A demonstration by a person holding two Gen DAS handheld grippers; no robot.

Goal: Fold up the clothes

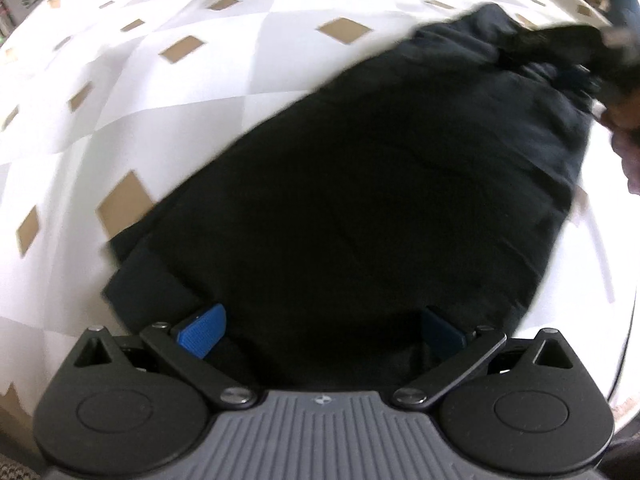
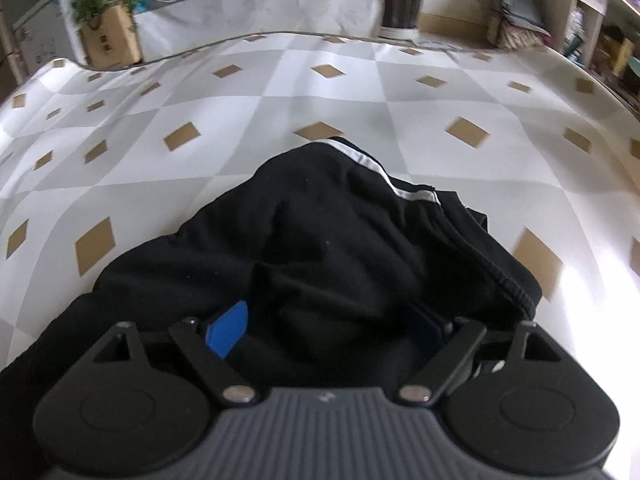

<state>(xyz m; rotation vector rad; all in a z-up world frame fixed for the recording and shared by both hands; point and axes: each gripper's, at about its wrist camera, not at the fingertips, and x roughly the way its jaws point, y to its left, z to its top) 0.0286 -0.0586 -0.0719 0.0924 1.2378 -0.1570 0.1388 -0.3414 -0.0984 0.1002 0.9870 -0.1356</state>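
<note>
Left wrist view. We list one black cotton garment [image 1: 360, 200], flattened and partly folded, lying on the worktop covered in white-and-grey checked cloth with tan diamonds [image 1: 160, 92]. Taking the garment as our landmark: its long axis runs diagonally from the near lower-left corner to the far upper-right. The left gripper [image 1: 322, 330] stands over the garment's near end, blue fingers [image 1: 202, 330] spread wide with cloth lying between them; no pinch shows, so we count it released. At the garment's far right end we see the other tool and a hand [image 1: 624, 116], blurred, at a bunched, lifted part.

Right wrist view. The same garment [image 2: 320, 240] rises in a rumpled mound straight ahead of the right gripper [image 2: 326, 330], with a white stripe [image 2: 384, 172] along a seam on the garment's far side and a stitched hem on its right. The right fingers [image 2: 226, 332] stand wide, fabric heaped between them; the pads do not visibly press, so we judge them released.

We judge each hand sits at its own end, the fold turning on that diagonal.
</note>
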